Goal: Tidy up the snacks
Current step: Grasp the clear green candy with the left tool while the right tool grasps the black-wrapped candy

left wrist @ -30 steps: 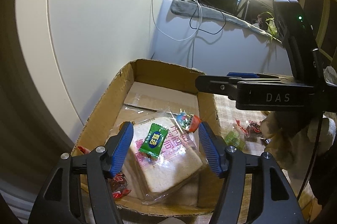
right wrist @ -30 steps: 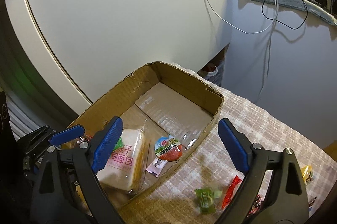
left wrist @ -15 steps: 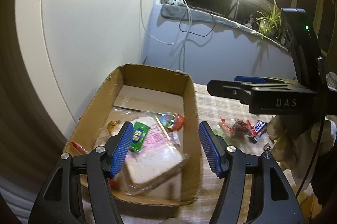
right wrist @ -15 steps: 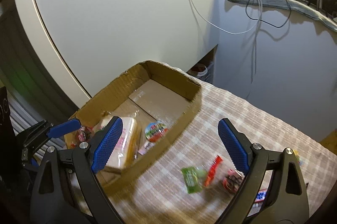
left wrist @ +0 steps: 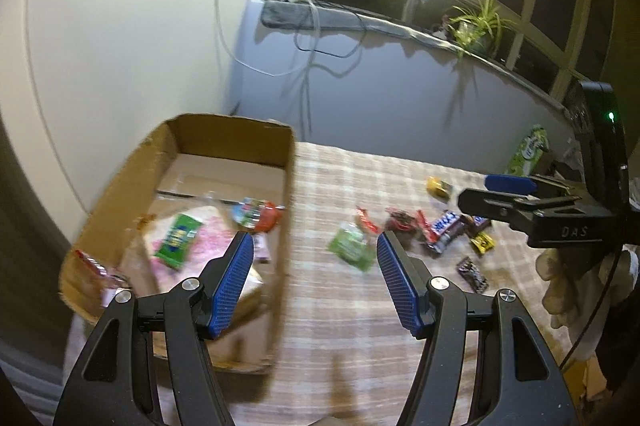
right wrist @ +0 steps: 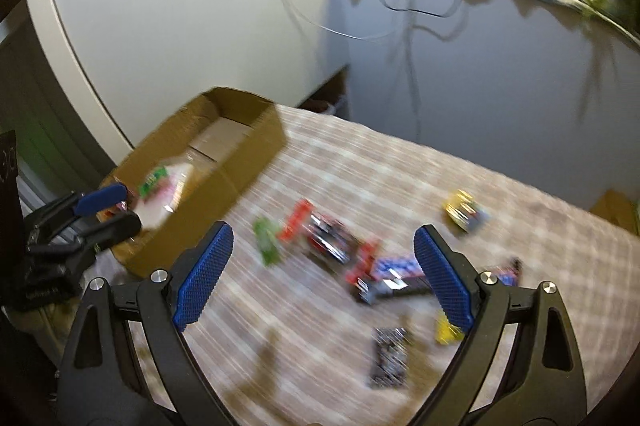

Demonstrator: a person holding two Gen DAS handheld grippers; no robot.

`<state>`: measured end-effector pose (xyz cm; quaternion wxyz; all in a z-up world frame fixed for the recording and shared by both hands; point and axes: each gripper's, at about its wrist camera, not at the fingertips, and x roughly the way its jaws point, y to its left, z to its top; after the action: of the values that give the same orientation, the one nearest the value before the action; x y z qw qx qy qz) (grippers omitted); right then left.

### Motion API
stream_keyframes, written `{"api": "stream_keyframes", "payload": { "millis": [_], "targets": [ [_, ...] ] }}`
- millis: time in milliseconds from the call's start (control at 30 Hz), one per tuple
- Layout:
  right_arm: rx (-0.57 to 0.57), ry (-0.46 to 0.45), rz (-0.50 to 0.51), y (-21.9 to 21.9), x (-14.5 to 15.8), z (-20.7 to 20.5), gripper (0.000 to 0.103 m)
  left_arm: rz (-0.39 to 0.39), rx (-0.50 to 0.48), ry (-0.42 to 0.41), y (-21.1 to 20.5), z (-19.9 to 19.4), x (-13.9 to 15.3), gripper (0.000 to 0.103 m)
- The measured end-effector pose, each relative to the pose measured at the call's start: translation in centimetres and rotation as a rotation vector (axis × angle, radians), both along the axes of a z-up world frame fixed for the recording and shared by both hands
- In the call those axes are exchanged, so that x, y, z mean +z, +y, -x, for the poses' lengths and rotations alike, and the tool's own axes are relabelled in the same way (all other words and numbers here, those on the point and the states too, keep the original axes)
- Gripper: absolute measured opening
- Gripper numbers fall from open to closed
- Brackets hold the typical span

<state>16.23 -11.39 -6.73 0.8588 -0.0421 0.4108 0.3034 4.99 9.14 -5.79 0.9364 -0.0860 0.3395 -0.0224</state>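
Checked tablecloth (left wrist: 332, 306) carries loose snack wrappers (right wrist: 344, 250) ahead of the empty, wide-open right gripper (right wrist: 324, 278); left gripper (left wrist: 314, 282), also apart and empty, has the cardboard box (left wrist: 286, 226) at its left.

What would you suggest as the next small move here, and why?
Probably lower the right claw onto the blue-wrapped bar between its open fingers. Both claws are empty, the cardboard box already holds several snacks, and loose wrappers remain scattered on the checked tablecloth. The right view is blurred, so the aim is uncertain.
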Motion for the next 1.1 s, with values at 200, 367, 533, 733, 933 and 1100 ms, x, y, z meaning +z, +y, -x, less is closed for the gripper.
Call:
{"api": "stream_keyframes", "payload": {
  "millis": [200,367,533,733,933,1100],
  "targets": [
    [-0.056,0.052,0.038,-4.6,-2.4,0.7,0.094,0.019,-0.048,0.031,-2.5,-0.8,-1.1,0.062],
    [-0.037,0.094,0.065,-5.4,-4.4,1.4,0.082,0.031,-0.069,0.076,-4.3,-1.7,-2.4,0.051],
    [0.007,0.106,0.096,-4.5,-5.9,2.0,0.073,0.008,-0.071,0.115,-5.7,-2.6,-3.7,0.044],
    [0.026,0.114,0.112,-3.8,-7.1,2.2,0.065,-0.011,-0.036,0.16,-6.2,-4.3,-5.2,0.044],
    [0.036,0.117,0.111,-4.0,-7.7,2.0,0.06,-0.046,-0.001,0.198,-6.1,-6.0,-6.9,0.044],
    [0.052,0.097,0.122,-3.8,-8.1,2.0,0.059,-0.054,0.025,0.216,-5.6,-7.1,-7.6,0.044]
  ]
}}
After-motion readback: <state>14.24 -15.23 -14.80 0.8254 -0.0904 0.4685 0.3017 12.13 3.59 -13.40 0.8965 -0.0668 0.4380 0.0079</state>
